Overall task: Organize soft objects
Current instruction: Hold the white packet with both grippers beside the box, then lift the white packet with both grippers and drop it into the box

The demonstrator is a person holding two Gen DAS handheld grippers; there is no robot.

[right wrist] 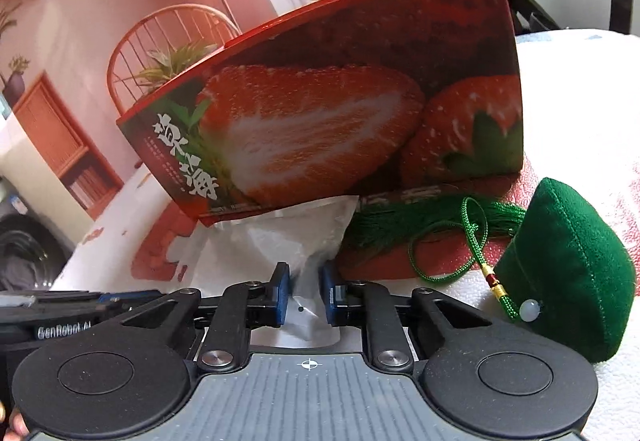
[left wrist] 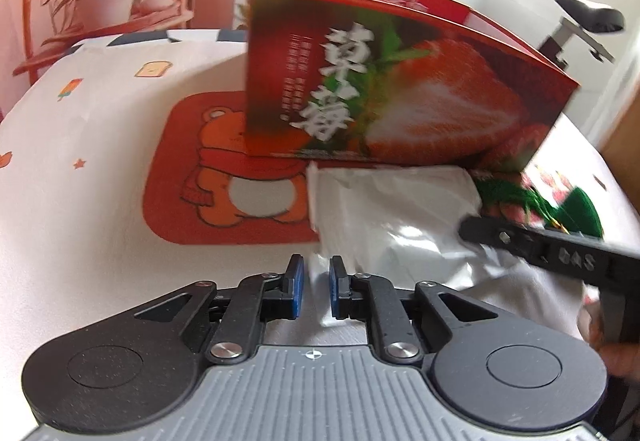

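A crumpled white plastic bag (left wrist: 392, 217) lies on the table in front of a red strawberry box (left wrist: 380, 81). My left gripper (left wrist: 317, 281) is at the bag's near left corner, and plastic fills the narrow gap between its blue pads. From the right, one of the right gripper's fingers (left wrist: 520, 245) reaches over the bag. In the right wrist view my right gripper (right wrist: 306, 295) is shut on a fold of the bag (right wrist: 276, 241), below the box (right wrist: 340, 109). A green plush pouch (right wrist: 572, 273) with a green cord and tassel (right wrist: 440, 225) lies to its right.
The box stands partly on an orange bear mat (left wrist: 192, 161) laid over a white printed tablecloth (left wrist: 80, 121). A red-patterned cloth (right wrist: 440, 261) lies under the tassel. An exercise bike saddle (left wrist: 592, 17) stands behind the table. A hand (left wrist: 616, 353) shows at the right edge.
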